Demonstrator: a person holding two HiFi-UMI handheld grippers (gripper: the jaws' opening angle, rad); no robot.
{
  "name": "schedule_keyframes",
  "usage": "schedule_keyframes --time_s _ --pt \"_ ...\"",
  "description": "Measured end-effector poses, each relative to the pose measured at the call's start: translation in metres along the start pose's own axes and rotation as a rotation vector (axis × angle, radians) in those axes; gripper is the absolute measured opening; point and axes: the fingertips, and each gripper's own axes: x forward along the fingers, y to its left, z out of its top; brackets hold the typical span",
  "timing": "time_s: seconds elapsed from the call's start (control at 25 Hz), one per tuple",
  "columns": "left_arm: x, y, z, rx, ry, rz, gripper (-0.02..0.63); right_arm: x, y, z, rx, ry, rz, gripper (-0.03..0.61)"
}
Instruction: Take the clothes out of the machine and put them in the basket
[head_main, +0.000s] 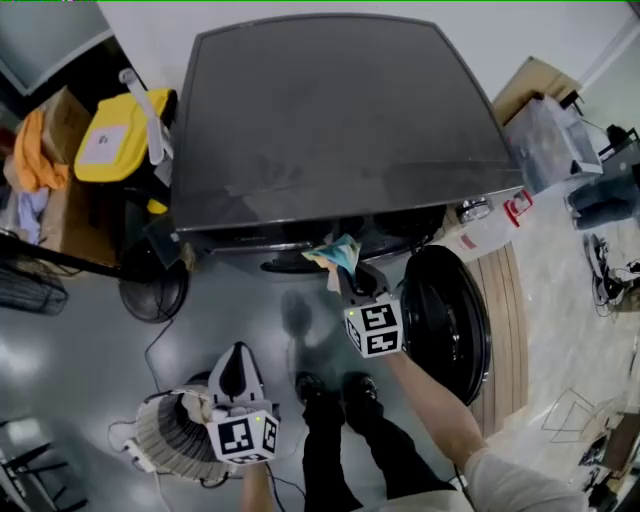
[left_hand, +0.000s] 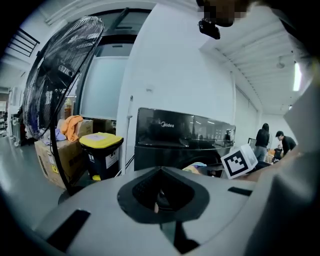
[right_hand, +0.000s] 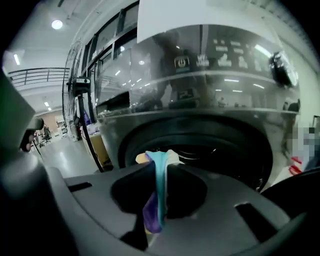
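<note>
The dark grey washing machine (head_main: 330, 120) stands ahead with its round door (head_main: 450, 320) swung open to the right. My right gripper (head_main: 347, 272) is just in front of the drum opening (right_hand: 210, 145), shut on a teal, yellow and purple garment (head_main: 338, 252). The garment (right_hand: 159, 195) hangs pinched between the jaws. My left gripper (head_main: 237, 352) is lower left, over a white ribbed basket (head_main: 165, 440) on the floor. Its jaws (left_hand: 161, 169) meet at the tips with nothing between them.
A yellow-lidded bin (head_main: 120, 135) and cardboard boxes with an orange cloth (head_main: 35, 150) stand left of the machine. A pedestal fan (left_hand: 55, 75) rises at the left, its base (head_main: 150, 290) on the floor. The person's shoes (head_main: 340, 388) are between basket and door. Two people (left_hand: 262, 140) stand far right.
</note>
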Motion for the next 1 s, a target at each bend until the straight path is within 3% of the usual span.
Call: schedule_keyframes --time_s 0.32,0.48,0.76,1.0 --pt "-0.044 -0.041 0.075 0.007 -0.005 0.0 0.017 -0.106 0.006 0.078 0.012 -0.059 0.024 0.061" --pt "-0.061 -0.056 0.122 0.021 -0.048 0.016 0.018 -0.153 0.003 0.123 0.021 -0.09 0.047 0.061" --pt "-0.111 -0.086 0.191 0.023 -0.124 0.078 0.018 -0.231 0.003 0.209 -0.031 -0.172 0.12 0.061" --pt "-0.166 -0.095 0.223 0.019 -0.158 0.156 0.018 -0.285 0.008 0.279 -0.08 -0.263 0.193 0.061"
